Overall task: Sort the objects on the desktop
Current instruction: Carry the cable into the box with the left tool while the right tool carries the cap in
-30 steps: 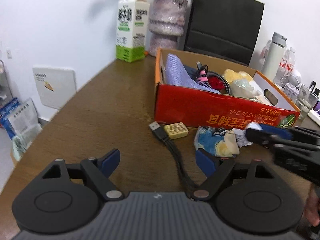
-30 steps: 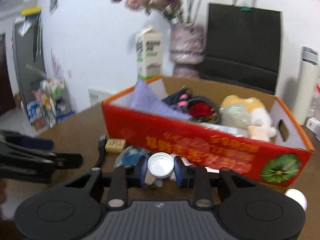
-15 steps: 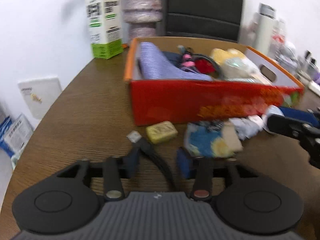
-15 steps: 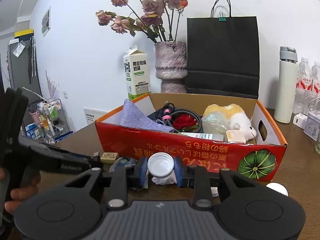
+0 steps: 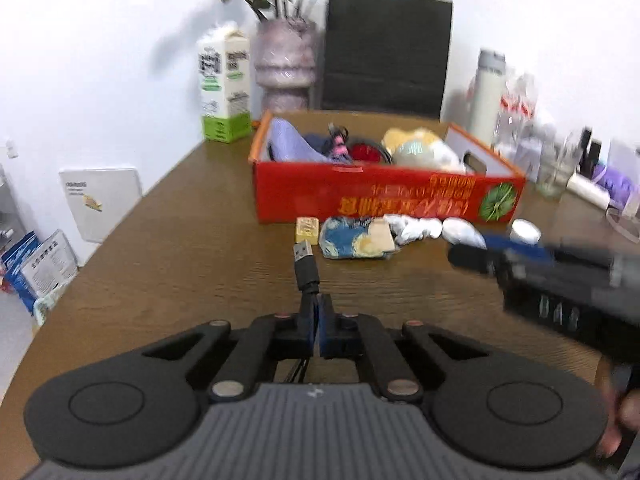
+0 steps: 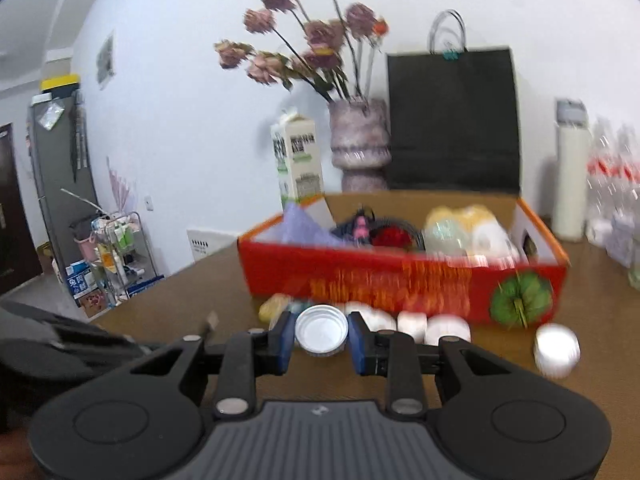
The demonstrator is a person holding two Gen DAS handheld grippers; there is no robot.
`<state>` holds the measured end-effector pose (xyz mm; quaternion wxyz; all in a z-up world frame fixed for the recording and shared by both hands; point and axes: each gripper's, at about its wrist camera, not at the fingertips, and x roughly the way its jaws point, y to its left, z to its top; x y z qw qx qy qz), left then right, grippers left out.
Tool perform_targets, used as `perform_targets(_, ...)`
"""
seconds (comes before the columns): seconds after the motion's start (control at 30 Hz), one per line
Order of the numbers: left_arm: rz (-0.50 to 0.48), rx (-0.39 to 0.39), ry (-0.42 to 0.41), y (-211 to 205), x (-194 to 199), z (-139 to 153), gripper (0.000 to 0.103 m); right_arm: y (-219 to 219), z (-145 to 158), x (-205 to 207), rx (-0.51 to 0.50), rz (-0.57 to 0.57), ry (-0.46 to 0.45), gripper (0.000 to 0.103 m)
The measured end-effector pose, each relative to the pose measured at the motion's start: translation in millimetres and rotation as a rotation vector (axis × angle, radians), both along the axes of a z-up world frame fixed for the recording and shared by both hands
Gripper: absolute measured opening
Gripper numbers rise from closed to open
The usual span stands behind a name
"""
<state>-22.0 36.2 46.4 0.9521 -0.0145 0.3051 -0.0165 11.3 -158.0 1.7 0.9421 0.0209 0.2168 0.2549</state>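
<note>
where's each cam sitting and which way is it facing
Left wrist: on the left gripper, facing across the table at the red box; jaws shut on a black USB cable; the right gripper and a hand show at right.
Right wrist: on the right gripper, facing the same box; jaws hold a white cap; the left gripper shows blurred at lower left.
Shared: box, milk carton, vase, black bag.

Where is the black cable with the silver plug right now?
In the left wrist view, the black USB cable is pinched in the left gripper, its silver plug pointing toward the small yellow block before the red cardboard box.
</note>
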Motion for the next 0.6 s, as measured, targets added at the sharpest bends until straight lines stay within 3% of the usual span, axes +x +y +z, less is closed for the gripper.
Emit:
perform_targets(0.2,-0.026,-0.033,-0.097,-2,-23,46,0.003,-18,2,-46,0.062,-0.053,0.038,0.027)
perform_targets(0.33,-0.074,-0.007,-0.242,-13,-18,96,0.002,-25,28,-55,0.058,-0.080,0.013,0.027)
perform_targets(0.6,-0.138,-0.018,-0.385,-16,16,164,0.001,-42,100,-42,0.035,-0.133,-0.165,0.027)
